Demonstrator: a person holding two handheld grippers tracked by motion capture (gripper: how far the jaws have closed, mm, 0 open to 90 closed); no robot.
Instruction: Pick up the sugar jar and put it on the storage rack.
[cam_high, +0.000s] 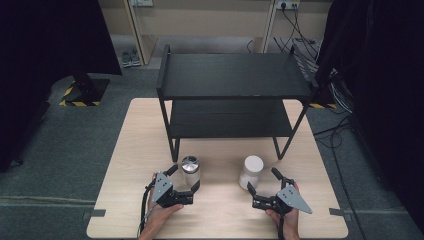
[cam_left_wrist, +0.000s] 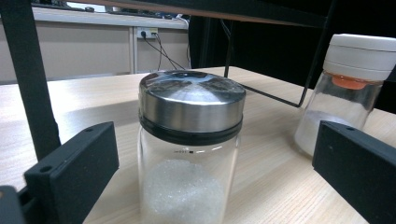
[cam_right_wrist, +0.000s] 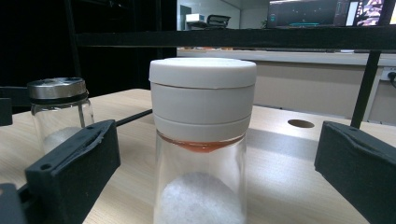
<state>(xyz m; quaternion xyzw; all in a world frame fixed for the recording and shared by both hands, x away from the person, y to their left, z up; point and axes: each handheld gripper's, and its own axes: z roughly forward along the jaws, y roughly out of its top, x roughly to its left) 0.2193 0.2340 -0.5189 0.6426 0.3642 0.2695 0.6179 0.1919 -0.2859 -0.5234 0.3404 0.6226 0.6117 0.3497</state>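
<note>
A glass jar with a steel lid stands upright on the table, white grains in its bottom. My left gripper is open, its jaws on either side of this jar with gaps on both sides. To its right stands a glass jar with a white lid holding white powder. My right gripper is open around that jar without touching it. Each gripper view also catches the other jar off to the side: the white-lidded jar and the steel-lidded jar.
A black two-tier shelf stands on the far half of the wooden table, its front legs just behind the jars. Both tiers are bare. Cables lie on the floor at the right. A small hole in the tabletop sits beyond the white-lidded jar.
</note>
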